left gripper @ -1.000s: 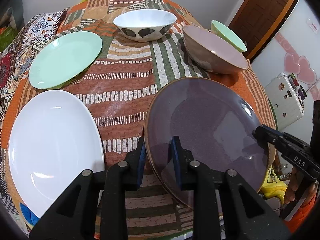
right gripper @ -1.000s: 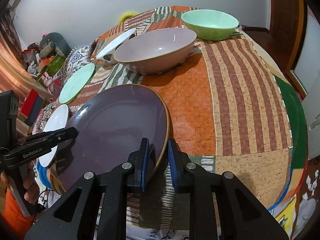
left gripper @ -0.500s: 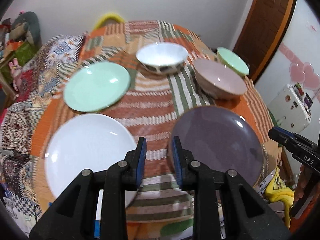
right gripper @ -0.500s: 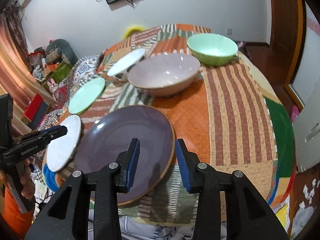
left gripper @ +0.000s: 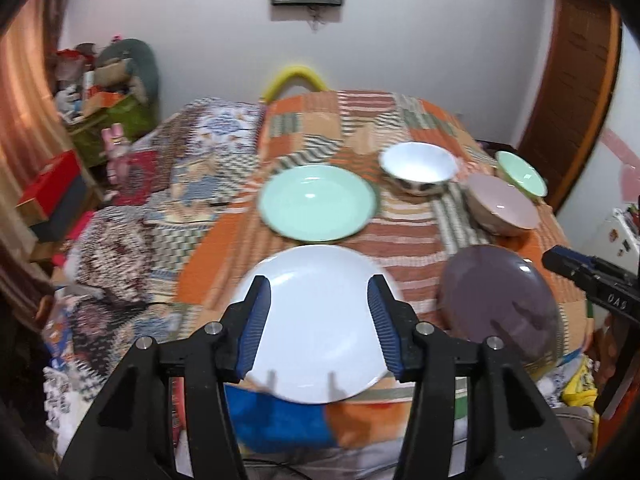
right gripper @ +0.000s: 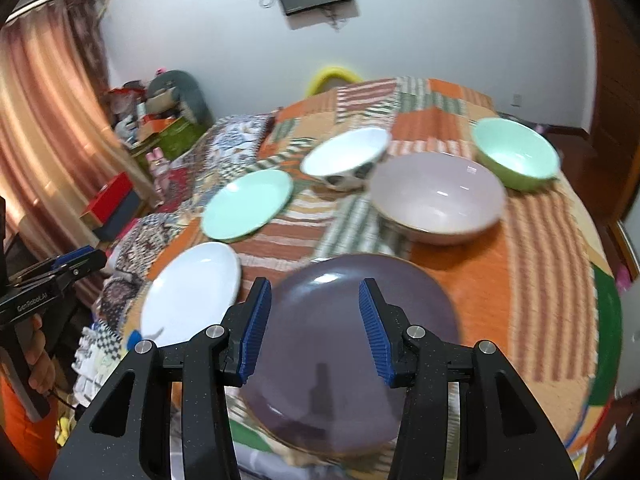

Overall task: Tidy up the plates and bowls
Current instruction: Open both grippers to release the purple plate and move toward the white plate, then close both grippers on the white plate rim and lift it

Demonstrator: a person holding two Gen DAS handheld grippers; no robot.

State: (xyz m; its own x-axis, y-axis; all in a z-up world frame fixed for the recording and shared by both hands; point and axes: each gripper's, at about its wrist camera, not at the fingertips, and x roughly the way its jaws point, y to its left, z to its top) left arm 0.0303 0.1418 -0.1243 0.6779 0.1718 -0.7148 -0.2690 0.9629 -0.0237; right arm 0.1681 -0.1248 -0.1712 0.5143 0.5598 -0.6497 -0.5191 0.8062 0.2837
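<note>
Plates and bowls sit spread over a round table w/ a patchwork cloth (left gripper: 400, 236). From the left wrist view: white plate (left gripper: 320, 320) at 6 o'clock by the near edge, mint plate (left gripper: 318, 202) just beyond it toward the centre, purple plate (left gripper: 498, 304) at approx. 4 o'clock, overhanging the near edge a bit. White bowl w/ dark spots (left gripper: 418, 168) at 1 o'clock, pink bowl (left gripper: 502, 208) at 2–3 o'clock, green bowl (left gripper: 520, 174) just behind the pink one, near the far right edge.

Left gripper (left gripper: 319, 326) hovers above the white plate, jaws opening, nothing between the pads, not touching the plate. Right gripper (right gripper: 316, 328) hovers over the purple plate (right gripper: 352, 356), jaws also opening, released, nothing gripped. A hand holds each gripper's handle; the left gripper (right gripper: 52, 280) shows at 9 o'clock in the right wrist view. Both views are motion-blurred.
</note>
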